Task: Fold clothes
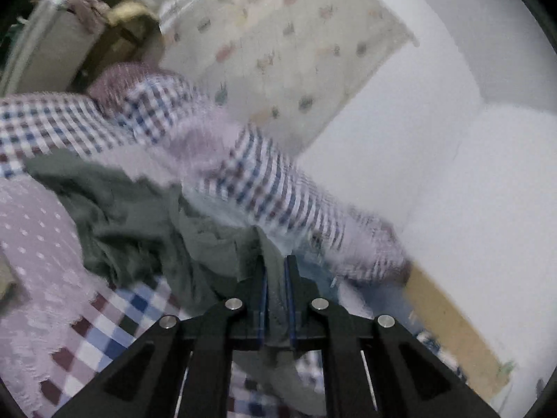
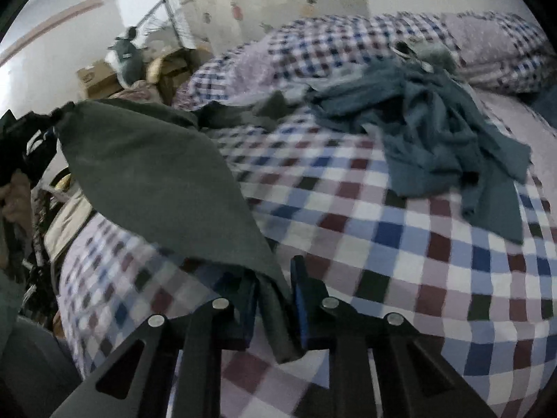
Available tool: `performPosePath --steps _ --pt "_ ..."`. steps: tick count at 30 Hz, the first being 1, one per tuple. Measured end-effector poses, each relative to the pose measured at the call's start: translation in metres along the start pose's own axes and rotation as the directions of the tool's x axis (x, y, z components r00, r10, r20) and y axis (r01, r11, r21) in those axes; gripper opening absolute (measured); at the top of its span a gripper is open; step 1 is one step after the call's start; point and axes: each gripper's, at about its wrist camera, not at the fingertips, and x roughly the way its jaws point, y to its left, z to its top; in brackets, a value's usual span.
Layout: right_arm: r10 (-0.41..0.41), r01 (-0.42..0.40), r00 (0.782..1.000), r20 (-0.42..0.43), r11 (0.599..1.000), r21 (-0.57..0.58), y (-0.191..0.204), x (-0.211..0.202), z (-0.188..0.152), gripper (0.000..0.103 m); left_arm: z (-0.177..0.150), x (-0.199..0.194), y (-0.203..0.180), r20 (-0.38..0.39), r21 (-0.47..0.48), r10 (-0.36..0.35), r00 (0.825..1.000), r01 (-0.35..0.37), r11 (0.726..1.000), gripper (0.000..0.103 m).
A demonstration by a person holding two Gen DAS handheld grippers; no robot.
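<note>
The right tongs (image 2: 275, 299) are closed narrow on a thin bunched edge of the green garment (image 2: 156, 181), which stretches taut up and away to its far corner at the left of the right wrist view. That corner seems to be held there too, though the dark shape gripping it is too dim to be sure of. The left tongs (image 1: 275, 285) are likewise pinched nearly shut on a fold of green cloth (image 1: 139, 216), with the rest slumped in a crumpled heap on the checked bed (image 2: 400, 250).

Both grips take only a narrow bite of fabric. A sharp tug to spread the garment would likely pull an edge free and drop it back in a heap. The left view is smeared with motion, so a hasty swing is the likeliest cause.

Farther along the bed, towards the pillows, lies a blue garment (image 2: 435, 132). A wide sweep of the green cloth could drag across it and tangle the two.
</note>
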Motion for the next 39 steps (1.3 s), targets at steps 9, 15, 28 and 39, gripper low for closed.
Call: performPosePath --steps 9,15,28,39 --pt "0.289 -0.309 0.951 -0.111 0.917 -0.252 0.07 0.001 -0.012 0.036 0.005 -0.161 0.023 0.215 -0.029 0.158 0.964 -0.155 0.987 0.003" --pt "0.322 -0.366 0.927 -0.191 0.887 -0.281 0.09 0.014 -0.022 0.046 -0.001 -0.217 0.049 0.203 -0.031 0.304 0.931 -0.304 0.952 0.0" --pt "0.374 -0.429 0.901 -0.221 0.845 -0.32 0.117 -0.013 -0.016 0.056 -0.025 -0.202 0.132 0.027 -0.083 0.524 0.851 -0.521 0.85 0.076" --pt "0.328 -0.357 0.934 -0.141 0.847 -0.393 0.258 0.023 -0.014 0.063 -0.03 -0.221 0.188 -0.016 -0.318 0.443 0.897 -0.424 0.848 0.08"
